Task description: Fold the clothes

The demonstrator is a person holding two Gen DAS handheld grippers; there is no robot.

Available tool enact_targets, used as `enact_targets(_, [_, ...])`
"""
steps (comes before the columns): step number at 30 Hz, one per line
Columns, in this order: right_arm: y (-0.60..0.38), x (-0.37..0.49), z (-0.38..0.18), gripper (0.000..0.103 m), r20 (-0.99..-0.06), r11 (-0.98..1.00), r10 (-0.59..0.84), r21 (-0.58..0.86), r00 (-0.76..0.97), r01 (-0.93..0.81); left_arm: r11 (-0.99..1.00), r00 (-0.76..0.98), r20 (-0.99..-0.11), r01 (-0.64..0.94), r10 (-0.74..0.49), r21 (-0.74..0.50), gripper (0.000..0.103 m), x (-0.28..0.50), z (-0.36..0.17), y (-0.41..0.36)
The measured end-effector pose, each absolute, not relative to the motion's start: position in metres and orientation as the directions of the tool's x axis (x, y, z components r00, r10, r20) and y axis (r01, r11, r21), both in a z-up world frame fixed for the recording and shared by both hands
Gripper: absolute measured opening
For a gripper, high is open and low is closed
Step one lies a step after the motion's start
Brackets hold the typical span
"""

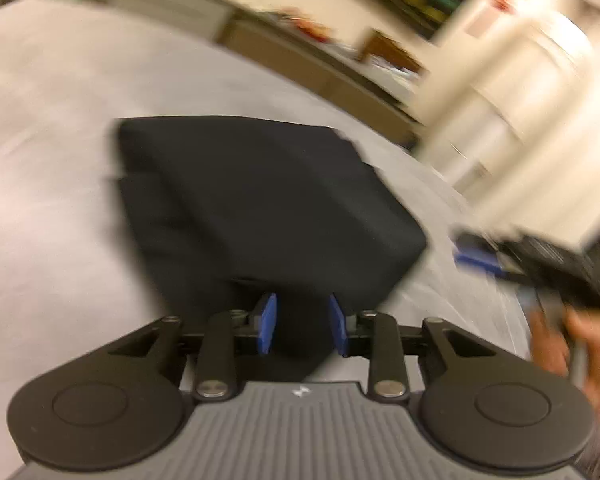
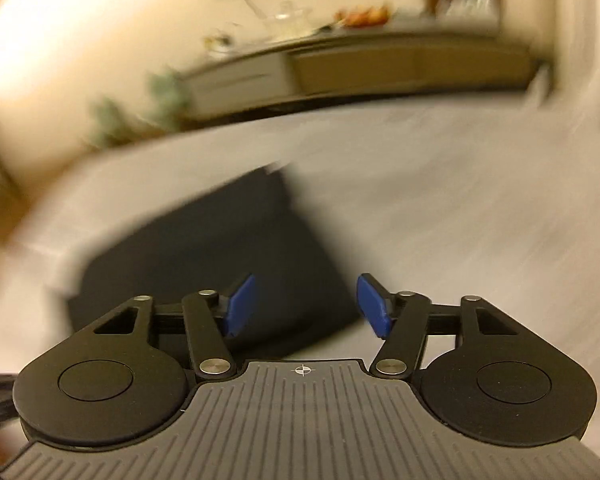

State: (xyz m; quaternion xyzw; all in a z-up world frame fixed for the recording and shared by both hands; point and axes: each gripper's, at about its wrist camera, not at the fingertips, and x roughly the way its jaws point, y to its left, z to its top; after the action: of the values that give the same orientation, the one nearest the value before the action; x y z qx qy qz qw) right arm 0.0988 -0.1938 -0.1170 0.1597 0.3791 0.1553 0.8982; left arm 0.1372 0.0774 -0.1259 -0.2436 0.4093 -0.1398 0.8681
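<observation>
A black garment (image 1: 260,208), folded into a thick rectangle, lies on a light grey surface (image 1: 52,120). My left gripper (image 1: 302,324) is open, its blue pads (image 1: 268,320) just over the garment's near edge, holding nothing. My right gripper shows at the right edge of the left wrist view (image 1: 484,260), blurred, beside the garment. In the right wrist view the garment (image 2: 220,248) lies ahead and to the left. My right gripper (image 2: 306,304) is open and empty, its left pad (image 2: 242,304) over the garment's near right corner. Both views are motion-blurred.
The grey surface (image 2: 440,200) spreads wide around the garment. Behind it stands a long low sideboard (image 2: 380,64) with dishes and fruit. White cabinets (image 1: 520,120) stand at the right. A green plant (image 2: 156,100) is at the far left.
</observation>
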Motion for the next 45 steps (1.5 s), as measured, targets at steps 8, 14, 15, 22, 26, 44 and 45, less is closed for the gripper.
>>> enact_targets(8, [-0.185, 0.104, -0.135, 0.062, -0.614, 0.792, 0.522, 0.607, 0.592, -0.068, 0.859, 0.616, -0.634, 0.149, -0.468, -0.49, 0.039, 0.139, -0.118, 0.059])
enact_targets(14, [-0.205, 0.117, -0.149, 0.061, -0.602, 0.73, 0.521, 0.682, 0.605, 0.049, 0.931, 0.633, -0.717, 0.36, -0.291, -0.059, 0.04, 0.103, -0.128, 0.002])
enact_targets(15, [-0.208, 0.116, -0.147, 0.061, -0.598, 0.728, 0.516, 0.684, 0.613, 0.054, 0.929, 0.641, -0.721, 0.369, -0.263, -0.011, 0.04, 0.097, -0.131, -0.001])
enact_targets(22, [-0.202, 0.127, -0.164, 0.062, -0.599, 0.711, 0.536, 0.7, 0.594, 0.064, 0.963, 0.667, -0.728, 0.267, -0.158, 0.036, 0.041, 0.124, -0.137, 0.03])
enact_targets(26, [-0.19, 0.148, -0.181, 0.048, -0.616, 0.737, 0.526, 0.674, 0.587, 0.046, 0.965, 0.661, -0.733, 0.261, -0.159, 0.026, 0.042, 0.135, -0.137, 0.034])
enact_targets(44, [-0.191, 0.158, -0.177, 0.003, -0.622, 0.832, 0.402, 0.554, 0.672, 0.015, 0.979, 0.67, -0.731, 0.202, -0.13, 0.01, 0.041, 0.116, -0.138, 0.052])
enact_targets(45, [-0.191, 0.157, -0.18, 0.003, -0.64, 0.846, 0.385, 0.532, 0.665, 0.022, 0.98, 0.668, -0.732, 0.201, -0.132, 0.006, 0.041, 0.117, -0.137, 0.054])
